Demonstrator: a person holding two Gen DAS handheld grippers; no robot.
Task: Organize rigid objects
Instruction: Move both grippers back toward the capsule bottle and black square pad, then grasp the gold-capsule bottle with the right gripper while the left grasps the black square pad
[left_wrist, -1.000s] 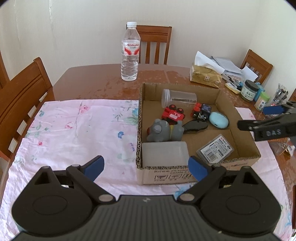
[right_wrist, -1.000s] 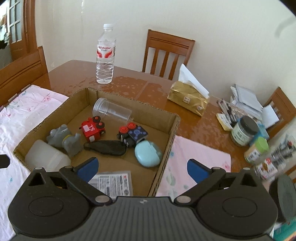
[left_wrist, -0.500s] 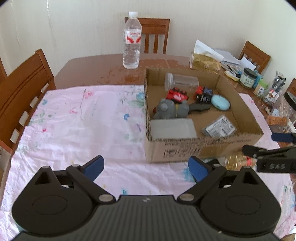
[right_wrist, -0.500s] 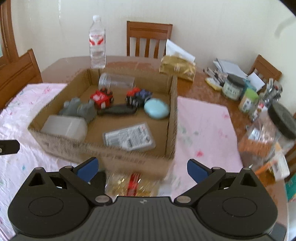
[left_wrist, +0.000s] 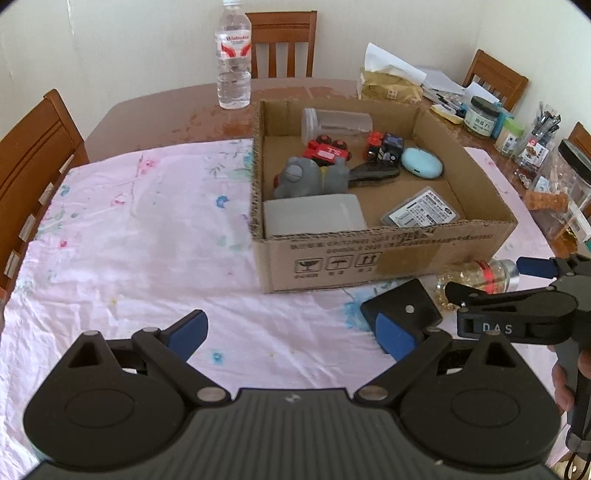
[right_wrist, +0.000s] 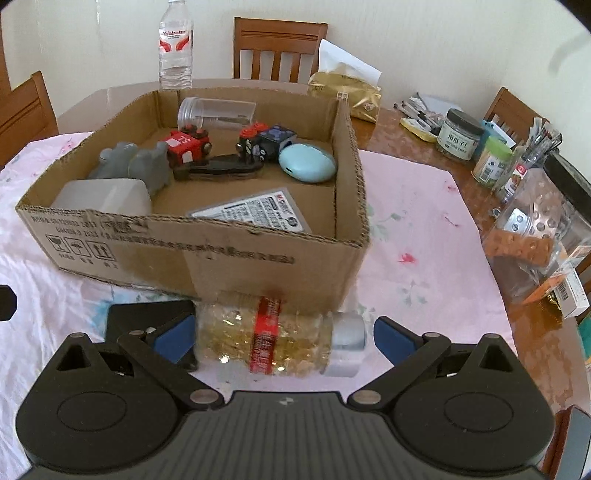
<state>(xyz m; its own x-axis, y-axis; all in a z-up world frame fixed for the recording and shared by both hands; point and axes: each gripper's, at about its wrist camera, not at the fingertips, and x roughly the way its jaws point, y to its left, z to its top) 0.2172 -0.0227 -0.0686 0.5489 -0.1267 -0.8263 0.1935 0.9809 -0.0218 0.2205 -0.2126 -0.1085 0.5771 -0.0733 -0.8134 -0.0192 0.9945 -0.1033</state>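
Note:
A cardboard box (left_wrist: 369, 254) (right_wrist: 229, 258) on the pink cloth holds several toys, a clear jar, a blue case and a white container. A clear bottle of yellow capsules with a red label (right_wrist: 273, 336) (left_wrist: 476, 280) lies on its side in front of the box. A black flat object (left_wrist: 402, 310) (right_wrist: 144, 314) lies beside it. My right gripper (right_wrist: 284, 338) is open, its fingers on either side of the bottle; it also shows in the left wrist view (left_wrist: 498, 280). My left gripper (left_wrist: 291, 332) is open and empty above the cloth.
A water bottle (left_wrist: 233, 59) stands behind the box. Jars, pens and a tissue pack (right_wrist: 347, 92) crowd the table's right side. A large clear jar (right_wrist: 543, 236) stands close to the right. Wooden chairs surround the table.
Both grippers have pulled back and dropped low in front of the box. The right gripper has come down around the capsule bottle, which now lies between its fingers.

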